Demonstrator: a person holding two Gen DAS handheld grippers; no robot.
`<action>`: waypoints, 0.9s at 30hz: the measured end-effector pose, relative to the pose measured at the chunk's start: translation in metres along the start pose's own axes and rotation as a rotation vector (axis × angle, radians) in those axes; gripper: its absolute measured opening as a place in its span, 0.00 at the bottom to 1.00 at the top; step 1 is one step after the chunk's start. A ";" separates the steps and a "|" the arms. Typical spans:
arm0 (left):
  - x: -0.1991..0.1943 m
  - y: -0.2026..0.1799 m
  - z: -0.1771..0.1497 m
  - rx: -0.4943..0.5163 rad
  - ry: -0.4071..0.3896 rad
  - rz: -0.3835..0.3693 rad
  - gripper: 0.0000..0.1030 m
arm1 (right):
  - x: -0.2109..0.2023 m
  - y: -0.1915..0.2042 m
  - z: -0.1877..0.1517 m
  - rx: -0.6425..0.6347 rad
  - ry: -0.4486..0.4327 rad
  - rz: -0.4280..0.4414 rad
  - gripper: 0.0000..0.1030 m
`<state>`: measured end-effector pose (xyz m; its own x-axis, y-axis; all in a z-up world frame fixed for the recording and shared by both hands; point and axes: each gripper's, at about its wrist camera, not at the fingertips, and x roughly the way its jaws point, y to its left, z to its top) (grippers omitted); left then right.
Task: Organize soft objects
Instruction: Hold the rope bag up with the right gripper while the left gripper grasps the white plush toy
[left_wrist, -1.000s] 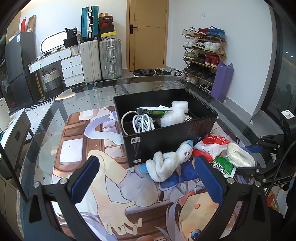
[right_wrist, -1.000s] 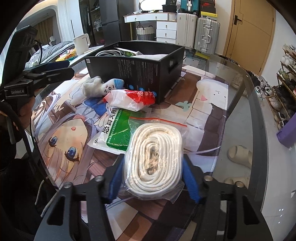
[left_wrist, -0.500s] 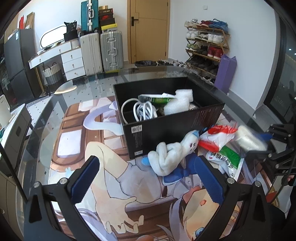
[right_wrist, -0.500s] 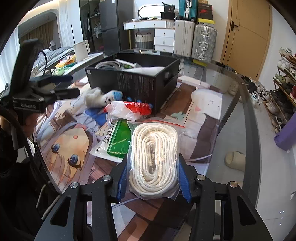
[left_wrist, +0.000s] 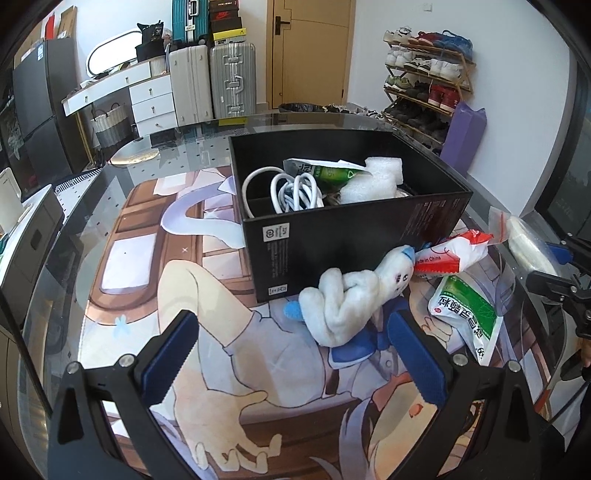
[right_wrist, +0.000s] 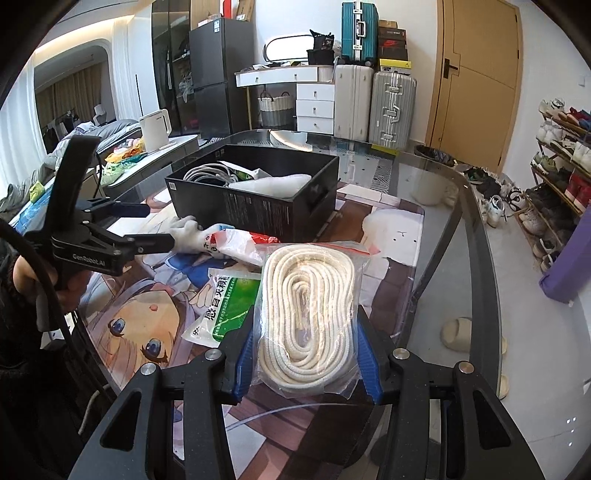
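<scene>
While the right gripper (right_wrist: 304, 356) clamps a clear bag of coiled white rope (right_wrist: 308, 314) between its blue pads, the bag sits lifted off the table mat (right_wrist: 391, 295), its red-striped top edge pointing away from the jaws. Just beyond and to the left of that bag lie a green-and-white packet (right_wrist: 225, 306) and a red-and-white pouch (right_wrist: 240, 245), both flat on the mat. Farther ahead stands a black box (right_wrist: 258, 206) holding white cables (left_wrist: 291, 190), a green packet and a piece of white foam (left_wrist: 373, 181).

The left gripper (left_wrist: 291, 354) hangs with its jaws spread wide and nothing between them. Just ahead of its right finger rests a white plush toy (left_wrist: 354, 302), leaning against the near wall of the box. To the right of the toy lies the red-and-white pouch.
</scene>
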<state>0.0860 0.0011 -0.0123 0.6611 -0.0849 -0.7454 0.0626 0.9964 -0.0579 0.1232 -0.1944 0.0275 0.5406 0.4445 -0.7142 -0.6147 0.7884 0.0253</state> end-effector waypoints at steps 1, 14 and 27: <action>0.001 -0.001 0.000 0.004 0.002 -0.007 0.94 | 0.000 0.000 0.000 -0.001 0.000 0.000 0.46; 0.006 -0.016 -0.001 0.037 0.015 -0.050 0.81 | -0.009 -0.012 -0.002 0.031 -0.013 -0.033 0.46; 0.007 -0.016 0.000 0.030 0.018 -0.098 0.52 | -0.014 -0.010 -0.002 0.021 -0.024 -0.017 0.46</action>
<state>0.0891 -0.0153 -0.0167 0.6369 -0.1817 -0.7492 0.1491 0.9825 -0.1115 0.1209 -0.2092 0.0354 0.5648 0.4403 -0.6980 -0.5928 0.8049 0.0281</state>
